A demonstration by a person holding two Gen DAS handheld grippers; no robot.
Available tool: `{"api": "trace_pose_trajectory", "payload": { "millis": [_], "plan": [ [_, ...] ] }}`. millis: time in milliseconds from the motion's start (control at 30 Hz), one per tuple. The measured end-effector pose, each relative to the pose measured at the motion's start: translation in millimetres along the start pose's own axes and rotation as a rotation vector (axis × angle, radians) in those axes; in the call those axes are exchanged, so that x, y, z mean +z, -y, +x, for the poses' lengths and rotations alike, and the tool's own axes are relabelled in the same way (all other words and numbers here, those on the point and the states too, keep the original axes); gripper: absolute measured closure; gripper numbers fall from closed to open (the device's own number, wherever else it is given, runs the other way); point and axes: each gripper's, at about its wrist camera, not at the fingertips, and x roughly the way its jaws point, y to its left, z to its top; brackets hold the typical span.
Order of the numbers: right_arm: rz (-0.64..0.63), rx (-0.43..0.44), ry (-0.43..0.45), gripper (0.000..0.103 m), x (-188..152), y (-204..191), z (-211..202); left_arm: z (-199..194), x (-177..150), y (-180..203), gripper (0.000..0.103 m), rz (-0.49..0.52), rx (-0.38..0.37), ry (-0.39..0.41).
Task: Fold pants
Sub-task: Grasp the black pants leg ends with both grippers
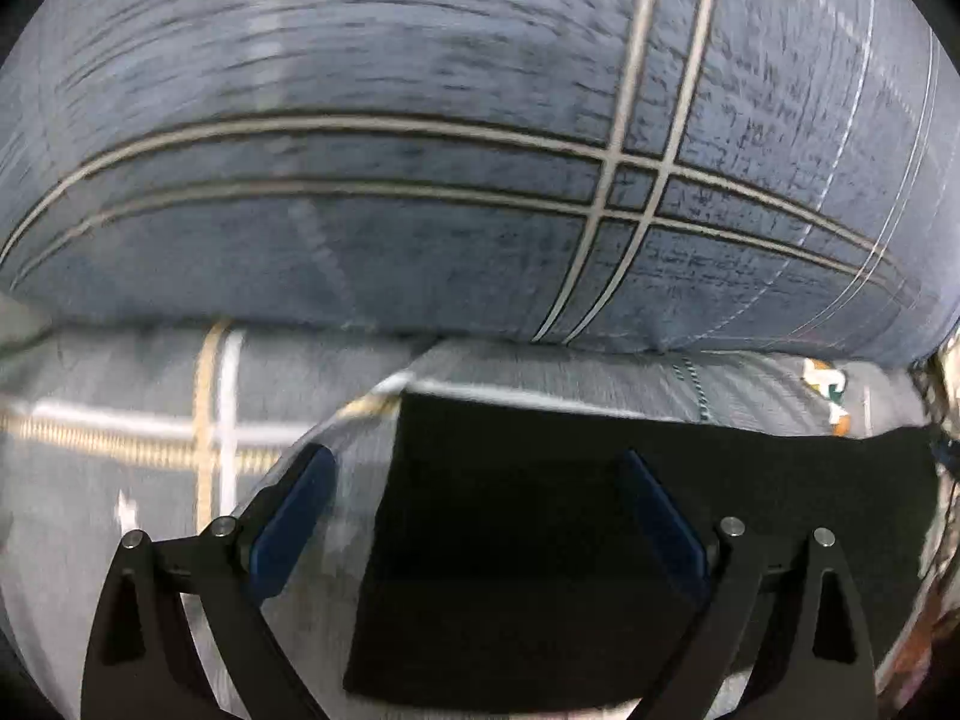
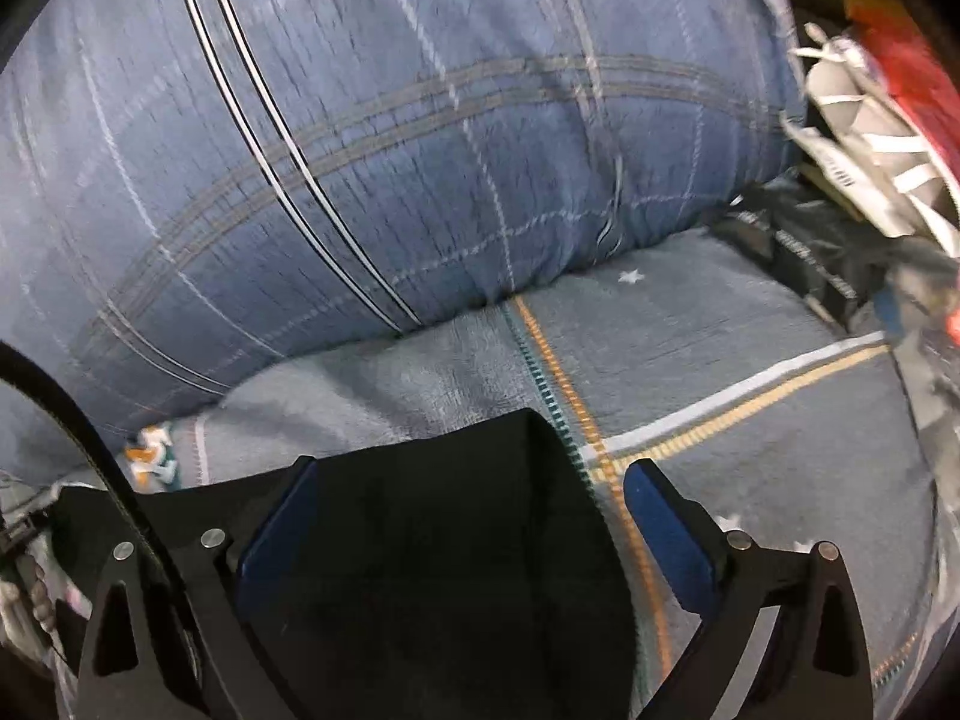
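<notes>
Black pants (image 1: pixel 540 540) lie flat on a grey bedsheet (image 1: pixel 120 480) with white and orange lines. In the left wrist view my left gripper (image 1: pixel 480 510) is open, its blue pads spread over the pants' left end; the left pad (image 1: pixel 294 516) is over the sheet. In the right wrist view the pants (image 2: pixel 432 570) end in a rounded edge. My right gripper (image 2: pixel 474 516) is open above that end, its right pad (image 2: pixel 666 540) over the sheet (image 2: pixel 750 360). Nothing is held.
A big blue plaid duvet or pillow (image 1: pixel 420 150) is bunched up just behind the pants, also in the right wrist view (image 2: pixel 360 150). Dark and white-striped items (image 2: pixel 852 138) and something red sit at the bed's far right.
</notes>
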Motion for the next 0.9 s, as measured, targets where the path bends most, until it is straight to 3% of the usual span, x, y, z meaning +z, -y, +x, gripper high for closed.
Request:
{"api": "trace_pose_trajectory", "payload": {
  "millis": [67, 100, 167, 200, 233, 333, 600, 700, 900],
  "plan": [
    [-0.008, -0.009, -0.022, 0.005, 1, -5, 10, 6, 5, 9, 0.008, 0.046, 0.029, -0.010],
    [-0.014, -0.023, -0.032, 0.010, 1, -8, 13, 7, 6, 13, 0.014, 0.069, 0.035, -0.016],
    [-0.036, -0.036, -0.031, 0.037, 0, -14, 16, 1, 6, 24, 0.076, 0.123, 0.047, 0.004],
    [-0.049, -0.038, -0.043, 0.063, -2, -16, 17, -3, 6, 27, 0.086, 0.125, 0.009, -0.001],
    [-0.054, -0.031, -0.055, 0.073, -3, -17, 16, -9, 6, 29, 0.091, 0.126, -0.006, 0.005],
    [-0.067, -0.014, -0.032, 0.084, -7, -22, 1, -24, 2, 32, 0.092, 0.139, 0.027, 0.039],
    [-0.040, 0.052, 0.076, 0.087, -20, -28, -65, -103, -20, 35, 0.092, 0.102, -0.019, 0.163],
    [-0.030, 0.105, 0.110, 0.088, -36, -27, -96, -124, -32, 20, 0.092, 0.077, -0.054, 0.227],
    [0.002, 0.215, 0.118, 0.089, -101, -3, -136, -172, -110, 14, 0.092, 0.065, -0.081, 0.325]
  ]
}}
